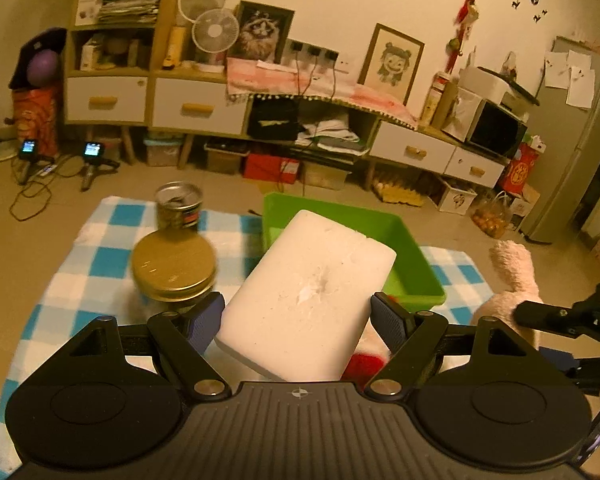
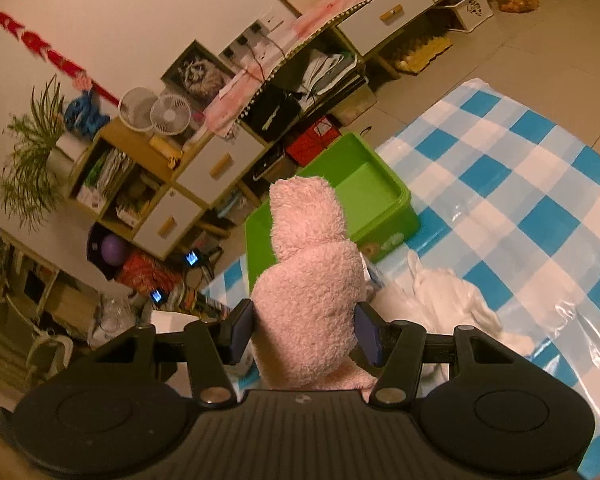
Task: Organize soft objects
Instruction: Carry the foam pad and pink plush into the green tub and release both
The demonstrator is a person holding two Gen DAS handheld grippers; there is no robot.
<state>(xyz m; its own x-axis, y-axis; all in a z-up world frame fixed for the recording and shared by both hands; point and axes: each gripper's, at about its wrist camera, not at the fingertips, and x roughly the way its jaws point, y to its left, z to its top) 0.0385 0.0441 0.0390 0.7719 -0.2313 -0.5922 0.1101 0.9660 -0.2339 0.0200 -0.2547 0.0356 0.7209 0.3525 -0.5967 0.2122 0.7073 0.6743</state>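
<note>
The left gripper [image 1: 298, 316] clasps a white foam block [image 1: 308, 296] before the green bin [image 1: 412, 256]; the right gripper [image 2: 305, 330] clenches a pink plush toy [image 2: 312, 280] above the checkered cloth [image 2: 520, 184].

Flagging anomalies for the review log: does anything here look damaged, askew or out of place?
The white foam block held in the left gripper has a gouged dent in its top face. Two hard items, a tin can and a gold-lidded jar, sit on the checkered cloth among the soft things.
</note>
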